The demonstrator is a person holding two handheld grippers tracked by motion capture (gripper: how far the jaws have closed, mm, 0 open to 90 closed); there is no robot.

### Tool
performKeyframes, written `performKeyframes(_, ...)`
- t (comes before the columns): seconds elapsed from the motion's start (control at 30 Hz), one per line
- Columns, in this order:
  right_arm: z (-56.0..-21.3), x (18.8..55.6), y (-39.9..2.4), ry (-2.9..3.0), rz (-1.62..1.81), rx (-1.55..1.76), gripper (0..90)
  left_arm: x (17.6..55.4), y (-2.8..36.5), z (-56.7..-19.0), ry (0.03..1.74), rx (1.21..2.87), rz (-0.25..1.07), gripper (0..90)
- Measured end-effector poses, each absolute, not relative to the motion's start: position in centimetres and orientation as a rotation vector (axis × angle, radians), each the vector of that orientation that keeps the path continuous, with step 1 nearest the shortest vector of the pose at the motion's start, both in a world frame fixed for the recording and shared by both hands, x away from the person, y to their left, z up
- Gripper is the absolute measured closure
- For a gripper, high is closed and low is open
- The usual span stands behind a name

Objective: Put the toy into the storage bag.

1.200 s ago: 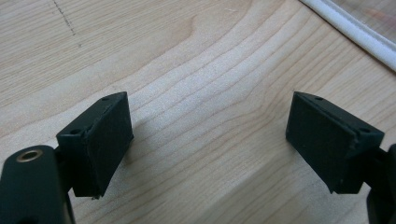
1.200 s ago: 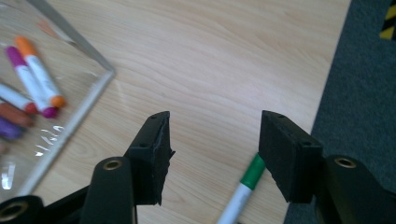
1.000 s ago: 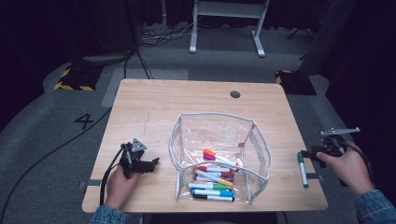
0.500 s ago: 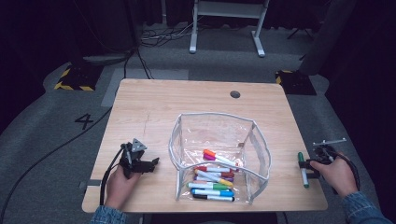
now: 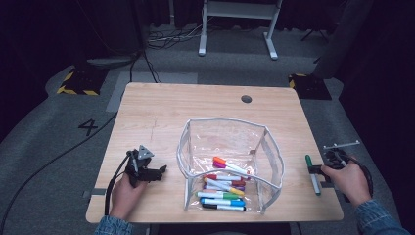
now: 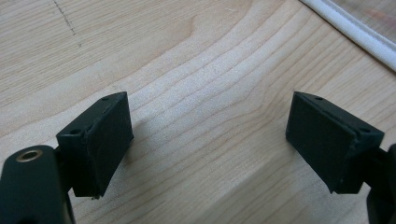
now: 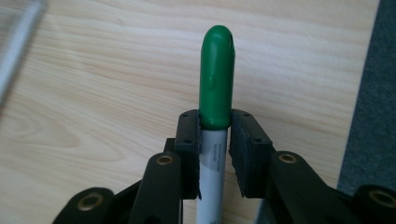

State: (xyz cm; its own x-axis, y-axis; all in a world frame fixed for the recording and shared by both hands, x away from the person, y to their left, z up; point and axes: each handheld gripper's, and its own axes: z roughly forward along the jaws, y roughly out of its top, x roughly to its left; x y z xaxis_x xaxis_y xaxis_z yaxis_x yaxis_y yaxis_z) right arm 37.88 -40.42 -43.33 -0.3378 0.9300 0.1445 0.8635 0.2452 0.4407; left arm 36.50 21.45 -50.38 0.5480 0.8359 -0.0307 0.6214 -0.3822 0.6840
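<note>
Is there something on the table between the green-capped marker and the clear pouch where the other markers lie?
Nothing visible. The green-capped marker sits between the right tongs, which have just been closing. Bare table separates it from the clear pouch; only the pouch's upright side wall must be cleared.

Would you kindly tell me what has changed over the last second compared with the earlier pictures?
The right gripper has come down onto the green-capped marker at the table's right edge, and its jaws have just been closing, now standing at either side of the marker just below its cap. The marker lies where it did. The left gripper, jaws open over bare wood, and the clear pouch of markers stayed put.
</note>
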Motion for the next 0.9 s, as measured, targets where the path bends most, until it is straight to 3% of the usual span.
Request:
performKeyframes(0.4,-38.1,37.0,-36.3,2.482,0.820,1.515,74.7,36.5,21.4,-50.4,1.169,2.132,0.425,14.8)
performKeyframes(0.9,-28.0,34.7,-31.4,2.560,0.874,1.202,74.8,36.4,21.4,-50.4,1.173,2.130,0.423,14.8)
